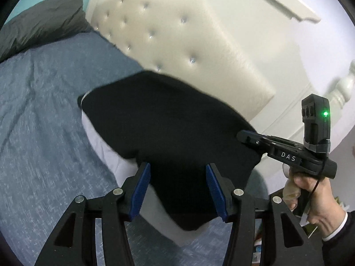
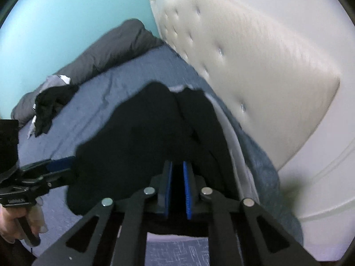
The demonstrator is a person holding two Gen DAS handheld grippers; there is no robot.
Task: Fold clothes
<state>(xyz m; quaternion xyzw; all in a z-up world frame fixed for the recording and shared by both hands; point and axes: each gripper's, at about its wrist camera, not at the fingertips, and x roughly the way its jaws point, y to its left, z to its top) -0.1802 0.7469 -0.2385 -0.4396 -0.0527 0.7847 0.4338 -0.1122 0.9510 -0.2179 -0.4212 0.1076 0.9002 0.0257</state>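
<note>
Left wrist view: left gripper (image 1: 177, 190) has its fingers (image 1: 141, 190) spread, nothing pinched. The black garment (image 1: 164, 133) sits between and just beyond them, over a white layer (image 1: 106, 150) (pillow or lining, can't tell) on the blue bedspread (image 1: 44, 110). Right gripper (image 1: 246, 138) comes in from the right edge, held by a hand (image 1: 315, 197); its tip is buried in the garment's right edge. Grey duvet (image 1: 42, 20) far back, tufted headboard (image 1: 188, 44) behind.

Right wrist view: right gripper (image 2: 177, 190) has its fingers (image 2: 188, 190) nearly pressed together with black cloth in the thin gap, so I read it as pinching the garment's near edge. Garment (image 2: 155, 128) runs away from the camera along the headboard (image 2: 255, 66) side of the bedspread (image 2: 124, 84). Left gripper (image 2: 60, 165) is at the garment's left edge, fingers apart. A 2nd dark heap (image 2: 51, 104) lies well apart near the duvet (image 2: 106, 51).

Judgement: only 1 of 2 corners is secured. Get the left fingers onto the matching edge before lifting, and bite only the black layer, not the white one under it. Then move both hands together and keep the edge taut, otherwise the fold goes skewed. Frames are blurry, so confirm the right pinch holds.
</note>
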